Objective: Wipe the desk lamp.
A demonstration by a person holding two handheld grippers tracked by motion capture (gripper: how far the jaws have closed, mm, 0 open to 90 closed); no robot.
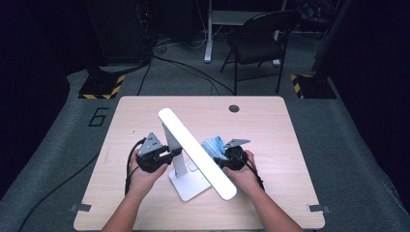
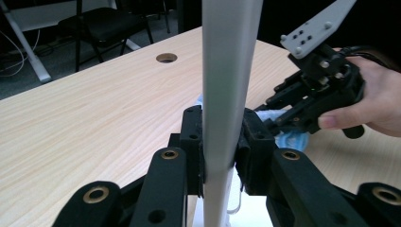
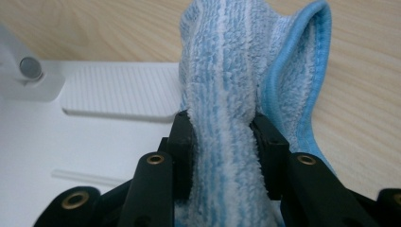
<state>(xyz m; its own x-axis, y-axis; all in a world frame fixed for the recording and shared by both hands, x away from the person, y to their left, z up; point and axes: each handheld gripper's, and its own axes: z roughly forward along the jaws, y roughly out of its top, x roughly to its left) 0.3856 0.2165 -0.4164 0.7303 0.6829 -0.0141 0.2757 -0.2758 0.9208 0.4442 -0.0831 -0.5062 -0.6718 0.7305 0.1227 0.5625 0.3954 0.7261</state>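
A white desk lamp stands in the middle of the table, with its long head bar slanting over its flat base. My left gripper is shut on the lamp's upright post; the pads press it from both sides. A blue-and-white striped cloth is bunched just right of the lamp. My right gripper is shut on a fold of this cloth, the pads squeezing it, beside the lamp base. The head bar hides part of the right gripper from above.
The wooden table has a round cable hole near its far edge. A dark folding chair and floor cables lie beyond the table. A person's hands and forearms come in from the near edge.
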